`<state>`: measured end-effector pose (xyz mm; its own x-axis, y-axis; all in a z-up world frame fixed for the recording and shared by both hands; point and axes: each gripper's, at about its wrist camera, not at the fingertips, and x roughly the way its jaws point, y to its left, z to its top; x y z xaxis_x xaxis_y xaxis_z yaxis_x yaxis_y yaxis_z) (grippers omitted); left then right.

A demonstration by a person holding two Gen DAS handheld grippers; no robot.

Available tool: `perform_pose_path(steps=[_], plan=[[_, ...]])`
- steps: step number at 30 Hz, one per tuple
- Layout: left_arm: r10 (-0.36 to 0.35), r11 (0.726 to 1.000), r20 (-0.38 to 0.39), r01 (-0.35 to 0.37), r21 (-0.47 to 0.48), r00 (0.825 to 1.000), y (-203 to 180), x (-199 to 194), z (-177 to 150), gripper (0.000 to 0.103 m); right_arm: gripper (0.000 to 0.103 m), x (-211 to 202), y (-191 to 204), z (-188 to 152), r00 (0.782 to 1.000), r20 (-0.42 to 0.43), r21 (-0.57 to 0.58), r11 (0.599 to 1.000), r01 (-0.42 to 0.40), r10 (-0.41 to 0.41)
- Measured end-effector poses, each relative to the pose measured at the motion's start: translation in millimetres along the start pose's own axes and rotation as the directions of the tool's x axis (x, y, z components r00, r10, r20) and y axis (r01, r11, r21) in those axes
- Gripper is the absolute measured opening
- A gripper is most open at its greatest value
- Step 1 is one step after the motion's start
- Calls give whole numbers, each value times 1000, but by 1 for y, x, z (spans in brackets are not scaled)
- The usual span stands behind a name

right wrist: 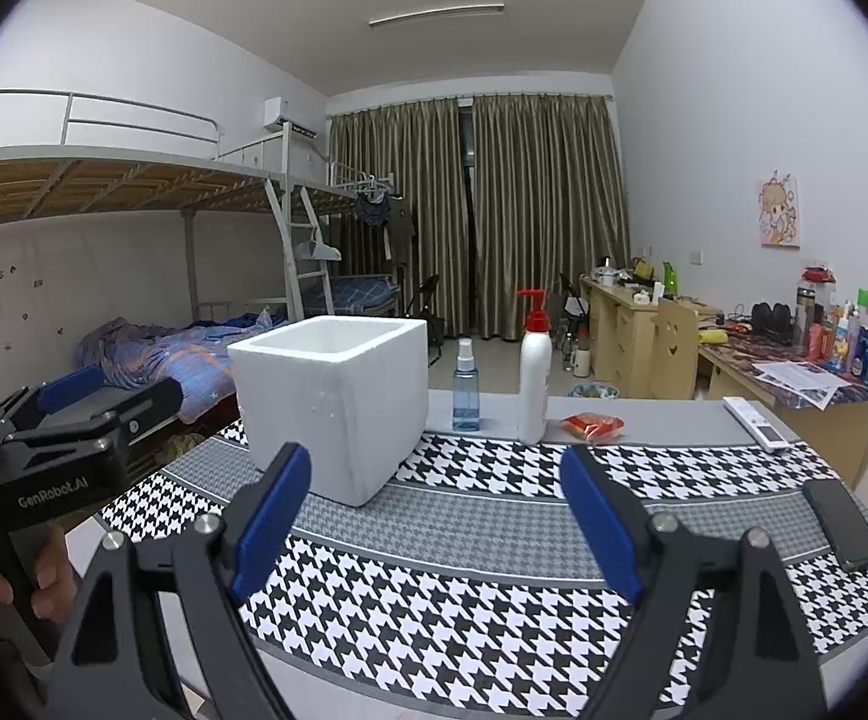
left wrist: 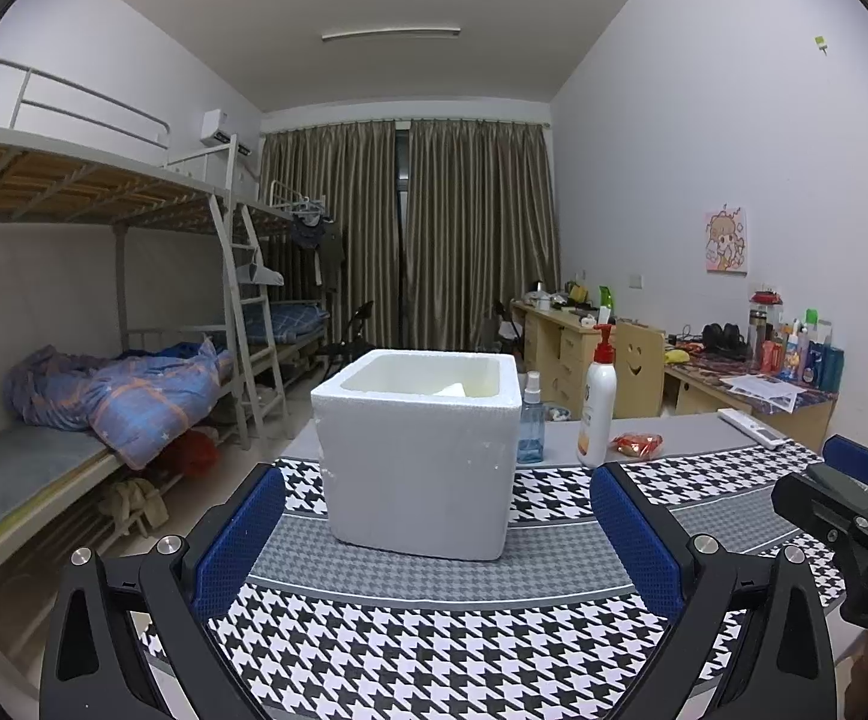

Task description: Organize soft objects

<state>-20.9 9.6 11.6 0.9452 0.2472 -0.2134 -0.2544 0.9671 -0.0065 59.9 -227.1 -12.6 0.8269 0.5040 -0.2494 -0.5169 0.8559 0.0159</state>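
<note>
A white foam box (left wrist: 419, 450) (right wrist: 332, 402) stands open-topped on the houndstooth cloth (left wrist: 434, 648) (right wrist: 463, 618) of the table. Behind it to the right lies a red soft packet (left wrist: 636, 443) (right wrist: 592, 425). My left gripper (left wrist: 434, 498) is open just in front of the box, nothing between its blue pads. My right gripper (right wrist: 434, 480) is open too, to the right of the box and short of it, holding nothing. Each gripper shows at the edge of the other's view.
A blue spray bottle (left wrist: 531, 420) (right wrist: 465, 387) and a white pump bottle (left wrist: 597, 402) (right wrist: 534, 372) stand behind the box. A white remote (right wrist: 756, 423) and a dark phone (right wrist: 841, 531) lie at the table's right. Bunk beds stand left, desks right.
</note>
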Motion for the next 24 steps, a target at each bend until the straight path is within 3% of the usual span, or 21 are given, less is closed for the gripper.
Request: perform_pose_path(steps=[24], plan=[[11,1000,11,-11,10,1000,2,-18,-25,102,88,-14,3,-18,1000,3,17,1000,13,-13]])
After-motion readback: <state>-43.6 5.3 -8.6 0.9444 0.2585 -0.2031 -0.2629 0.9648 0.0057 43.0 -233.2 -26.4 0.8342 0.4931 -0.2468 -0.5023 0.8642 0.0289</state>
